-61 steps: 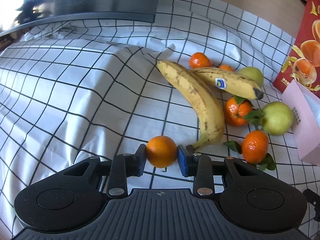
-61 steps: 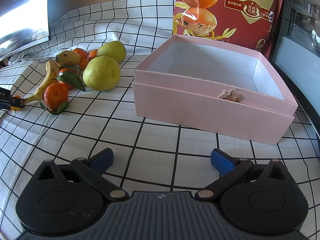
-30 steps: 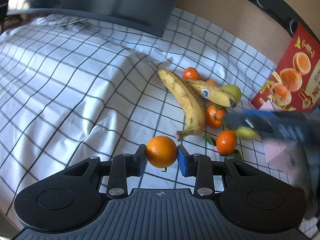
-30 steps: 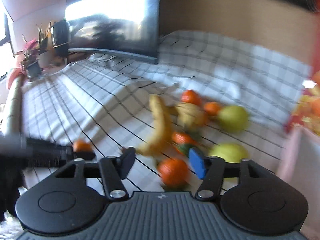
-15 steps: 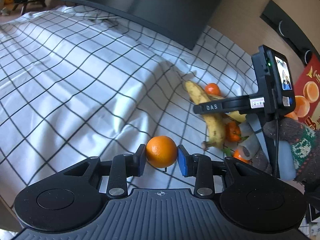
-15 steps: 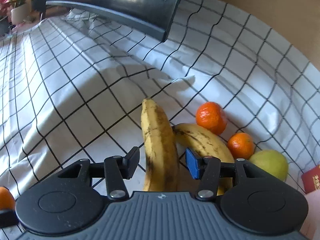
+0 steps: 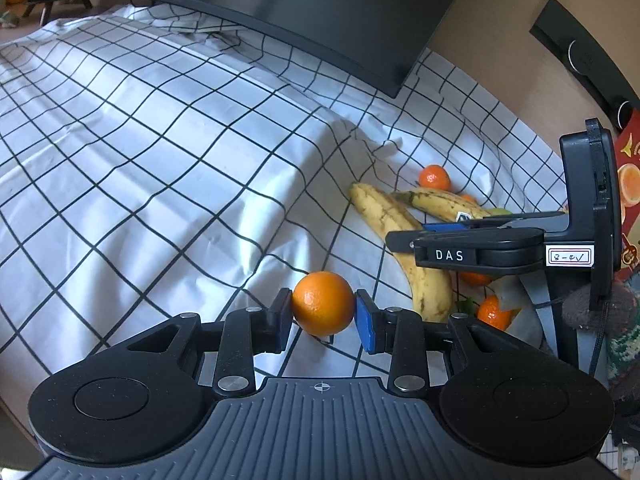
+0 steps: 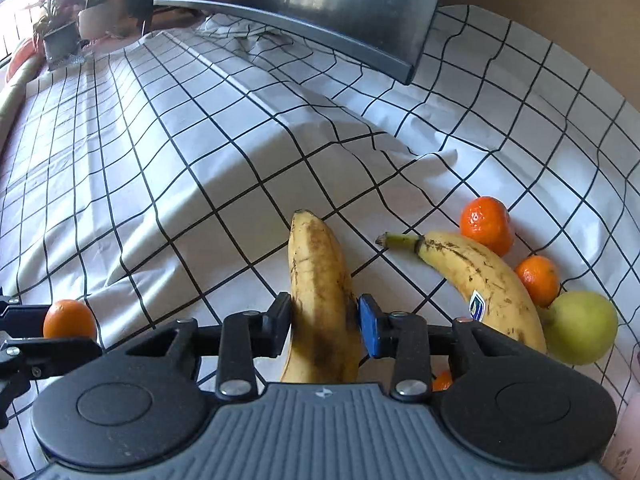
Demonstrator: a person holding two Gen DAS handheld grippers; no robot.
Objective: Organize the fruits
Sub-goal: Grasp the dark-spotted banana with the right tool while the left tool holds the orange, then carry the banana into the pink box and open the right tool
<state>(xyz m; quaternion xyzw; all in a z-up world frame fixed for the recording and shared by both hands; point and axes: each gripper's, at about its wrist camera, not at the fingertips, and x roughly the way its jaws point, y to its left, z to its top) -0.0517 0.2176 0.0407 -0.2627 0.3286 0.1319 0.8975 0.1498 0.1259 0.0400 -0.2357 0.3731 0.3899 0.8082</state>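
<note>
Nearest, the left gripper clamps a small round orange between its pads, held over the black-gridded white tablecloth, whose broad left stretch lies bare. Beside it, the right gripper has both pads pressed against a long, brown-speckled yellow banana; its long axis runs straight away from the camera, blunt tip far. Just right lies a second, stickered banana, stem toward the first. Beyond sit two small tangerines and one green pear. Farthest, a curved dark monitor bounds the cloth.
</note>
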